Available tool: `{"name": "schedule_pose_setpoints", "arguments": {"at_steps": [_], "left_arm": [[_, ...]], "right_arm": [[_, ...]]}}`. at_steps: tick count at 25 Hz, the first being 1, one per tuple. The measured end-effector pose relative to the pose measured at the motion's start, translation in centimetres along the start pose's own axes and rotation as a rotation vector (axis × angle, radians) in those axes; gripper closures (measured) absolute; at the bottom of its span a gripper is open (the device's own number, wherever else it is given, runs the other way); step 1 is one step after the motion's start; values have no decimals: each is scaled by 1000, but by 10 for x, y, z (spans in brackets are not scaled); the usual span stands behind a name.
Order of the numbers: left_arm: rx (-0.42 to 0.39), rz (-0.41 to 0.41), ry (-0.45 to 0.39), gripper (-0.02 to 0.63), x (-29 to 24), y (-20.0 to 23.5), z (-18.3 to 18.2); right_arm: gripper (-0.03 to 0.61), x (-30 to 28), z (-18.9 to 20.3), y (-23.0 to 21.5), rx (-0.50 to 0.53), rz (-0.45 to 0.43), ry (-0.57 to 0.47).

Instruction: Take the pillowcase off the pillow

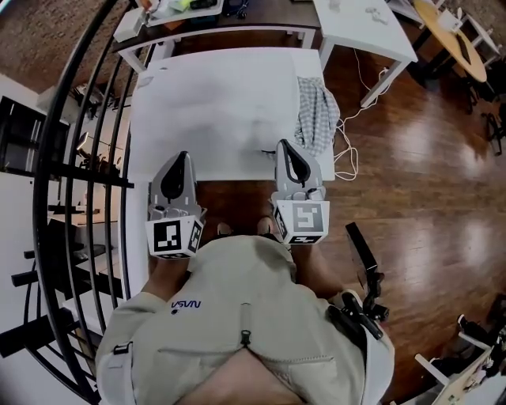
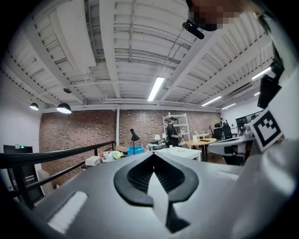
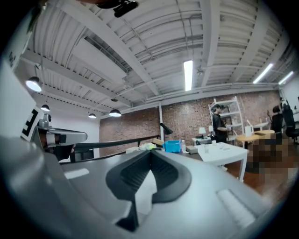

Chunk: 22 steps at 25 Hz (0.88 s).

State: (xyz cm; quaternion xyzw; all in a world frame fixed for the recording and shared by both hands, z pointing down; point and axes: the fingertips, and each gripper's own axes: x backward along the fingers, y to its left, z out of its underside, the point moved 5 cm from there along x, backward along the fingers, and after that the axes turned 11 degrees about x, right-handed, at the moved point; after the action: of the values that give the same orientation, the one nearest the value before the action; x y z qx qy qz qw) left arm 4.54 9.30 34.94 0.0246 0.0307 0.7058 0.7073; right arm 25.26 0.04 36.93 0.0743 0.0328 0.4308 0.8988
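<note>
A grey-and-white checked pillowcase lies crumpled on the right edge of the white table and hangs partly over it. The table's top is plain white with faint creases near its front; I cannot tell a pillow apart from it. My left gripper and right gripper are held side by side close to the person's body, at the table's front edge, pointing level. Both are shut with nothing between the jaws, as the left gripper view and the right gripper view show. The right gripper is just left of the pillowcase, apart from it.
A black railing runs along the left. A dark desk with clutter stands behind the table, and a second white table is at the back right. White cables lie on the wood floor to the right. A person stands far off by shelves.
</note>
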Motion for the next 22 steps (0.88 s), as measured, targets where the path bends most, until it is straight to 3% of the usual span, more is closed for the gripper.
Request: {"name": "schedule_pose_setpoints", "arguments": {"at_steps": [10,16,22], "left_arm": [[13,13,49,609,18,39,25],[76,46,23,609,22,67,35],[74,42,38,609,31,81,43]], "right_arm": [[575,9,1,29,17,59,74],[575,7,1,48,60,105,117],[575,11,0,66,80,128,117]]}}
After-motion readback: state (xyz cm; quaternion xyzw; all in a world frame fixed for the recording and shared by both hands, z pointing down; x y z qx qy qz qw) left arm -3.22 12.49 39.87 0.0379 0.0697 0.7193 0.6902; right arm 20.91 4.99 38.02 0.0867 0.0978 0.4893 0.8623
